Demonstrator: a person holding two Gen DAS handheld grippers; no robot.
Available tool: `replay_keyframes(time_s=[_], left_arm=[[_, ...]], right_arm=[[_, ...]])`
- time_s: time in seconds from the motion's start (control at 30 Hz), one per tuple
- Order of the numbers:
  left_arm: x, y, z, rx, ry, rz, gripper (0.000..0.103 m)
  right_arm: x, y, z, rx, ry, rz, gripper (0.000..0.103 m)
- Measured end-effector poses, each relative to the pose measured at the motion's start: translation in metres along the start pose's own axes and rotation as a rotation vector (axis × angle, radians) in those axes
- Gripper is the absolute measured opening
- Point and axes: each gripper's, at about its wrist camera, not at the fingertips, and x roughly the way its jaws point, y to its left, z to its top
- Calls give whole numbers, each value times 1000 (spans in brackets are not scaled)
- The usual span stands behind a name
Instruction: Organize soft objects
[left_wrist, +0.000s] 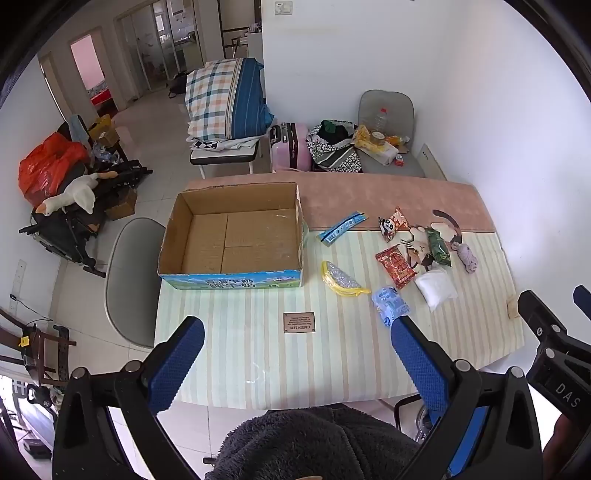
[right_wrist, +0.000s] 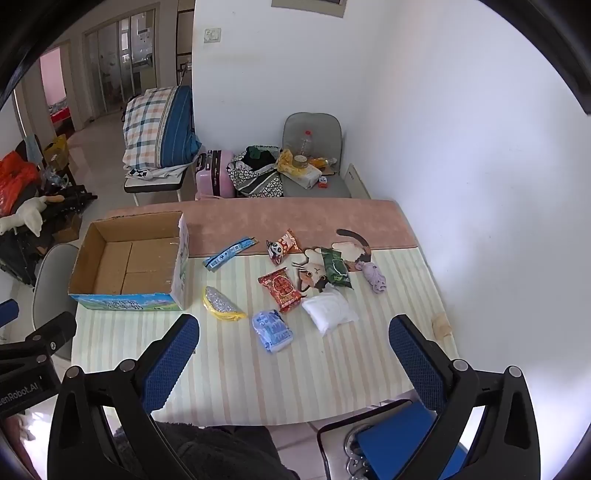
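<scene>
An open cardboard box (left_wrist: 236, 236) (right_wrist: 129, 262) stands empty on the table's left. Right of it lie soft packets: a blue strip pouch (left_wrist: 341, 228), a yellow-rimmed silver pouch (left_wrist: 341, 283) (right_wrist: 221, 304), a light blue pack (left_wrist: 389, 304) (right_wrist: 271, 329), a red pack (left_wrist: 396, 266) (right_wrist: 283, 289), a panda snack bag (right_wrist: 282, 246), a green pack (right_wrist: 335, 272), a white pouch (left_wrist: 436, 289) (right_wrist: 330, 309) and a purple cloth bundle (right_wrist: 375, 277). My left gripper (left_wrist: 297, 332) and right gripper (right_wrist: 293, 332) are open and empty, above the table's near edge.
A striped mat (left_wrist: 258, 350) covers the table; a small label plate (left_wrist: 299, 322) lies on it. A grey chair (left_wrist: 129, 280) stands left of the table. Beyond the table are a pink suitcase (left_wrist: 291, 147), bags and a chair against the white wall.
</scene>
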Motion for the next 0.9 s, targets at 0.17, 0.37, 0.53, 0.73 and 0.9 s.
replay_keyframes(time_s=[0.17, 0.37, 0.53, 0.73, 0.9], left_arm=[[2, -1, -1, 2, 8, -3, 103], [5, 0, -4, 4, 11, -6, 103], [8, 1, -2, 4, 16, -8, 103], [6, -4, -2, 7, 6, 0, 103], [1, -5, 0, 10, -1, 5, 103]], right_arm=[[2, 1, 1, -6, 4, -15, 103], [-4, 4, 1, 0, 5, -4, 103], [3, 2, 1, -7, 8, -15, 103], [6, 2, 1, -5, 2, -5, 103], [6, -2, 1, -10, -8, 1, 103]])
